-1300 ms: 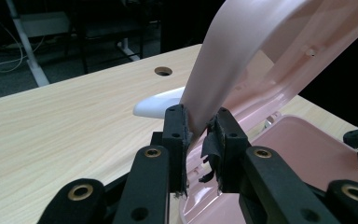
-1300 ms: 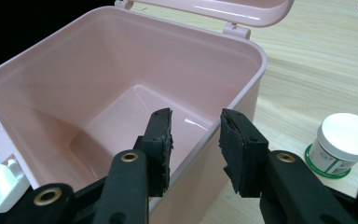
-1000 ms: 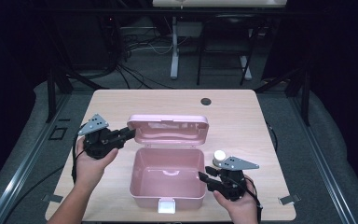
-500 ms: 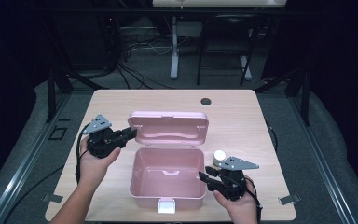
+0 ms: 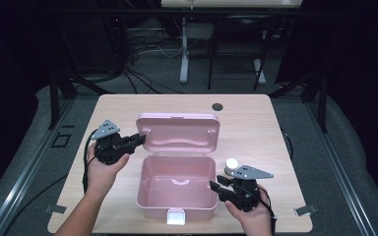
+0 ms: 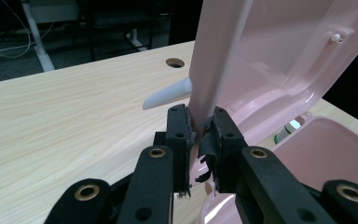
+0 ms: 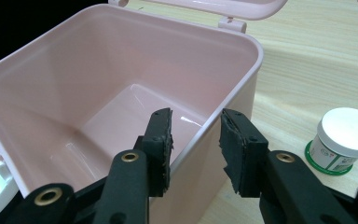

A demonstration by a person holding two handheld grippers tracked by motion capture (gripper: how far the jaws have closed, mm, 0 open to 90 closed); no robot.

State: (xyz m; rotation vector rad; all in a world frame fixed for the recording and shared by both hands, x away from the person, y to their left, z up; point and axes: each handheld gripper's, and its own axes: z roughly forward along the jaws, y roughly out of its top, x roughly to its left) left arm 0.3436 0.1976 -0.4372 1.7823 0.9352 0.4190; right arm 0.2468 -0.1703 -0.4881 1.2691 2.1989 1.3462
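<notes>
- The pink box [image 5: 176, 189] sits in the lower middle of the high view, on the near half of the table [image 5: 256, 128]; it is one single box, open, and its tub shows nothing inside but bare glossy pink walls and floor.
- It is pale pink plastic with rounded corners; a white latch [image 5: 175, 217] hangs at the middle of its front wall.
- Its lid [image 5: 178, 132] stands up from the rear edge, just above the tub in the frame, with its hollow inner face turned toward the camera.
- The left gripper [image 6: 200, 130], at middle left of the high view, has the lid's side edge between its pads; its jaws have just been closing and now pinch that edge.
- The right gripper [image 7: 195, 135], at lower right of the high view, straddles the tub's right wall, one jaw inside and one outside; the jaws stand apart with a gap to the wall on each side.
- One small jar [image 7: 342, 140] with a white cap and green label stands on the table just right of the box, near the right gripper.
- One dark round hole [image 5: 217, 106] lies in the tabletop in the upper middle, well apart from the box.
- Two grippers in all, one in each hand.
</notes>
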